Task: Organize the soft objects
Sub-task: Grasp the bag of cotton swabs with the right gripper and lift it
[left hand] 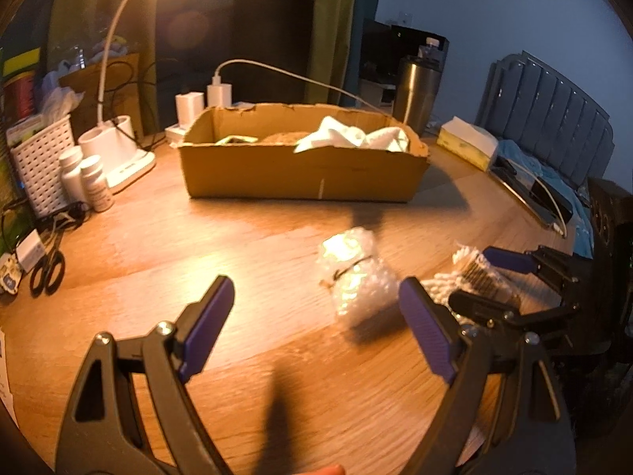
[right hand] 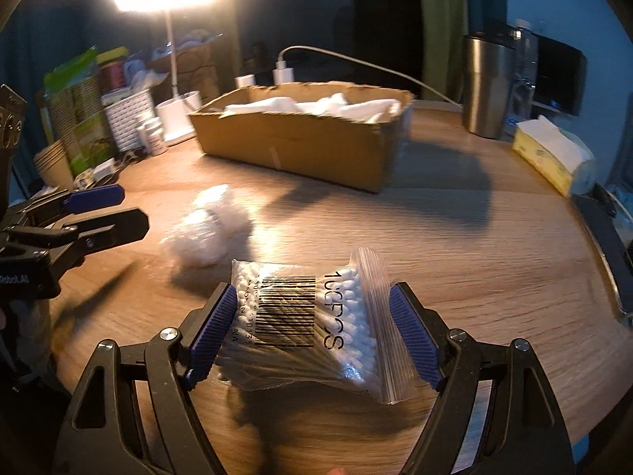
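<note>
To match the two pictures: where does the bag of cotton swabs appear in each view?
Left wrist view: bag of cotton swabs at lower right, under the right gripper.
Right wrist view: bag at bottom centre, between the open jaws.
Shared landmark: the cardboard box behind it.

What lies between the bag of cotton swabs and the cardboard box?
Only bare wooden table lies between the bag of cotton swabs and the cardboard box, seen from the right wrist; the bubble wrap bundle sits off left.
</note>
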`<state>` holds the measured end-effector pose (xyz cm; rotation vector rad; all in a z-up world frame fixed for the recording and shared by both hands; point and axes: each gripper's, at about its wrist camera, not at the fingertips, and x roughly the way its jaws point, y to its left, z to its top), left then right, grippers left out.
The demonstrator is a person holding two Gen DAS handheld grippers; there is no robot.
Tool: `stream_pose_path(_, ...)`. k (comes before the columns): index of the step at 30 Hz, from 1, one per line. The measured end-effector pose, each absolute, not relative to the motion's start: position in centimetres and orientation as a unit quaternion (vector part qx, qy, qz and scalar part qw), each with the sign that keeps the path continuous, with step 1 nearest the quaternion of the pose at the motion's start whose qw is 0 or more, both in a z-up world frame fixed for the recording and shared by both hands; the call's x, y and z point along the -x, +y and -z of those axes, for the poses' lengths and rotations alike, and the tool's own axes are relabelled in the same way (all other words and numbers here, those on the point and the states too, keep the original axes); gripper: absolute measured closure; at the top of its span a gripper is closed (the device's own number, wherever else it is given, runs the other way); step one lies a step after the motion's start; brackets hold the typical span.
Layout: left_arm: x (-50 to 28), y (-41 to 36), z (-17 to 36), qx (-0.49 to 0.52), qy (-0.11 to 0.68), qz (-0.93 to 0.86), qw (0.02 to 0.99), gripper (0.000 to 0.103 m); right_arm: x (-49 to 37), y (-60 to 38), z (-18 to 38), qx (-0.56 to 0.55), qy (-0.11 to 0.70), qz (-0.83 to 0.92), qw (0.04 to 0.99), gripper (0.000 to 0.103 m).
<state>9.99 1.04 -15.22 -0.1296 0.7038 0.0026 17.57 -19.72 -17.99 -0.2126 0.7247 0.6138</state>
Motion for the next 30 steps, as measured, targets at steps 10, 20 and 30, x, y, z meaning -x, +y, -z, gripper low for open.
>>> stream_pose_path(10,-13.7,-1.2,15.7,0.05,0.369,0.007,0.928,0.017,-20.5,-22.2,17.9,0.065,0.358,-0.266,0.893,0.021)
stream_pose_path(20,-16.4,-1.8,17.5,0.037,0.408,-0.004,0.912,0.018,-20.3,-21.1,18.1,0.097,0.359,-0.281,0.885,0.021)
stream_pose_path(30,-16.6,-2.4,18.4,0.031,0.429,0.02,0.902,0.052,-20.3,-20.8,18.1,0.096,0.368,-0.276,0.883,0.028)
